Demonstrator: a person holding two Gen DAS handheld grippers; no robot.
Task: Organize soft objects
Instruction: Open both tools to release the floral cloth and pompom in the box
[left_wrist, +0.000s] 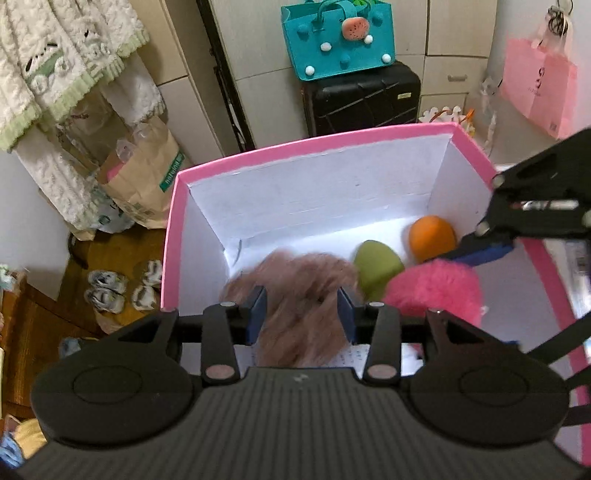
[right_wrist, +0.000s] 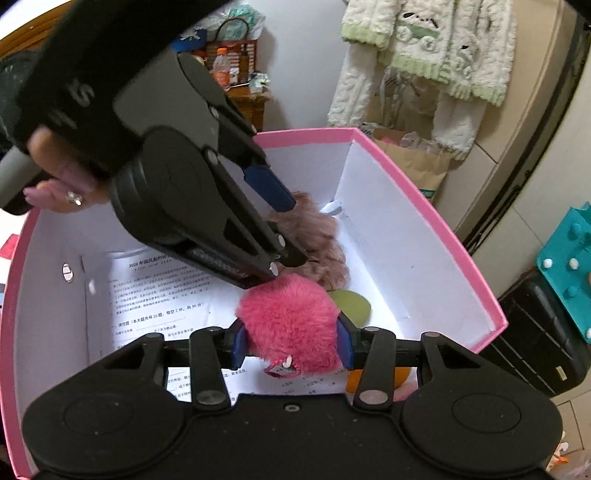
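Inside the pink box (orange ball, green ball), left tongs clamp brown fluff, right tongs pink fluff.

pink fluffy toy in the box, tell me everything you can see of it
The pink fluffy toy is a rounded ball of long hot-pink fur with a small tag at its underside. The right hand-held gripper is shut on it, blue pads pressing both sides, holding it inside the pink box above a printed sheet. It sits by the brown furry toy and green egg-shaped piece.
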